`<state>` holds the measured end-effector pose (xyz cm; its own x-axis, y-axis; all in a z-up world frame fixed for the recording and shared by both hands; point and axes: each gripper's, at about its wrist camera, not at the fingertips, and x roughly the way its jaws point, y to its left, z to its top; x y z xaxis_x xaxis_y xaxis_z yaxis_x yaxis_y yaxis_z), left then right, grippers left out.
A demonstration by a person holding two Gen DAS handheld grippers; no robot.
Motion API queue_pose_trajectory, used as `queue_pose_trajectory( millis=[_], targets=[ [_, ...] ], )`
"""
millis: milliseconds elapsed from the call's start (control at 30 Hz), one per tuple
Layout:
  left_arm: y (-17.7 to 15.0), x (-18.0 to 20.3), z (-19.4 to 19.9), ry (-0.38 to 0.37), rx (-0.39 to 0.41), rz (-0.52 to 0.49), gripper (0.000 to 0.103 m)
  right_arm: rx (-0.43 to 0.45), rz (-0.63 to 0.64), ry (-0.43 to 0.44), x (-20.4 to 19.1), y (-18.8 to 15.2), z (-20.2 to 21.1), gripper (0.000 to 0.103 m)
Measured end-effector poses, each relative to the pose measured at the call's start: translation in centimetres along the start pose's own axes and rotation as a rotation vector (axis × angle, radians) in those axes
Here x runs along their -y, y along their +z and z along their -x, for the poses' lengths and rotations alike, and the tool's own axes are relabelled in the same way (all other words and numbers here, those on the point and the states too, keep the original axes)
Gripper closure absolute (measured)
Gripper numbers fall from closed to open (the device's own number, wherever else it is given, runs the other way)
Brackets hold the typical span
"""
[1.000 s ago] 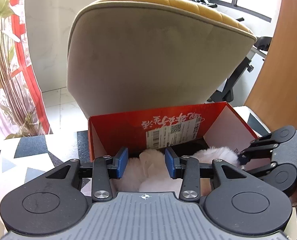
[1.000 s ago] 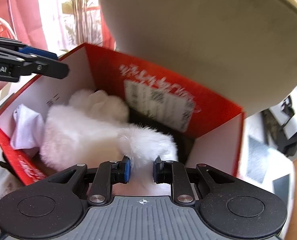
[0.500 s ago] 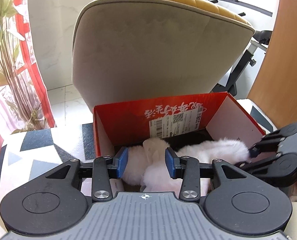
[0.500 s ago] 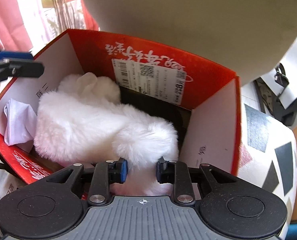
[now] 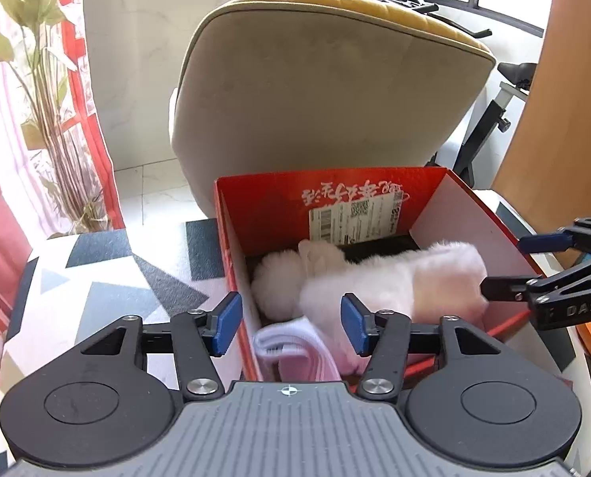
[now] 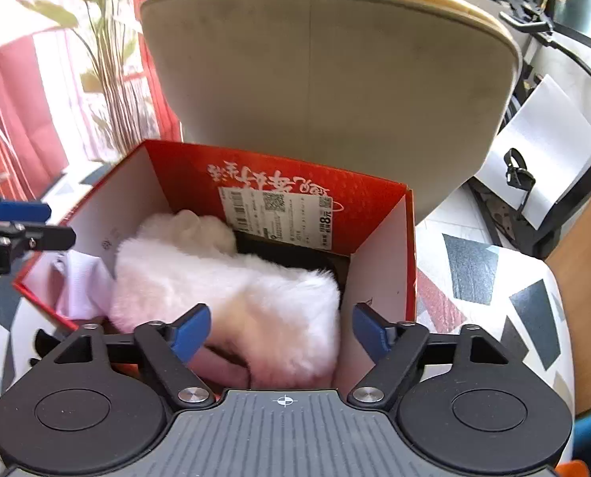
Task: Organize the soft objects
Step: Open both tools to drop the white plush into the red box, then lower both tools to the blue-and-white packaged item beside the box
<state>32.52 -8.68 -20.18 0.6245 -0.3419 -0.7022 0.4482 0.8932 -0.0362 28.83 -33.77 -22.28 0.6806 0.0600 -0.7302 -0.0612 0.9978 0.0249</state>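
Note:
A fluffy white plush item [image 5: 379,282] [image 6: 232,278] lies inside an open red cardboard box [image 5: 263,202] [image 6: 375,194] on a patterned table. A folded pale cloth [image 5: 295,348] [image 6: 82,282] lies at the box's left end. My left gripper [image 5: 289,322] is open and empty, straddling the box's left wall. My right gripper [image 6: 281,328] is open and empty just above the plush's near end. Each gripper shows at the edge of the other's view: the right one in the left wrist view [image 5: 522,260], the left one in the right wrist view [image 6: 37,224].
A beige and mustard chair back [image 5: 327,91] [image 6: 327,79] stands right behind the box. The table has a grey and white triangle pattern [image 5: 108,278] [image 6: 474,270]. A plant and red curtain [image 5: 57,119] stand at the left. A wooden panel [image 5: 566,99] is at the right.
Both grippers have opened and drawn back from the box. The right gripper let go of the plush, which now rests inside the box.

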Motion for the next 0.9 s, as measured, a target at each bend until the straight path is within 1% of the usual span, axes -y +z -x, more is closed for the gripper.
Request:
queue_pose_trajectory(
  millis=[67,100,167,233,400,533,667,800,900],
  targets=[
    [-0.7,-0.1,1.1,-0.001,0.007,0.004,0.036,0.054,-0.019,-0.012,-0.4,-0.8,1.5,0.008],
    [-1.1,-0.1,1.7,-0.007,0.014,0.008,0.033,0.077,-0.026,-0.001,-0.6,-1.2,2.3,0.006],
    [-2.0,-0.1,3.0,-0.017,0.025,0.014,0.022,0.105,-0.040,0.036,-0.9,-2.3,3.8,0.004],
    [-2.9,0.0,4.2,-0.031,0.033,0.018,0.016,0.122,-0.046,0.066,-1.4,-3.5,4.9,0.003],
    [-5.2,0.6,5.7,-0.048,0.030,0.030,0.013,0.138,-0.050,0.128,-2.3,-6.5,6.7,0.001],
    [-7.0,1.3,5.9,-0.048,0.014,0.045,0.013,0.121,-0.026,0.131,-3.2,-9.1,7.1,0.001],
    [-8.8,1.6,5.4,-0.065,-0.015,0.106,0.013,0.117,0.006,0.116,-4.2,-11.2,6.7,0.001],
    [-10.4,2.2,4.9,-0.057,-0.036,0.161,0.015,0.094,-0.038,0.113,-4.0,-12.6,5.9,0.003],
    [-11.6,2.7,4.7,-0.081,-0.045,0.187,0.016,0.087,-0.089,0.123,-3.6,-13.5,5.5,0.004]
  ],
)
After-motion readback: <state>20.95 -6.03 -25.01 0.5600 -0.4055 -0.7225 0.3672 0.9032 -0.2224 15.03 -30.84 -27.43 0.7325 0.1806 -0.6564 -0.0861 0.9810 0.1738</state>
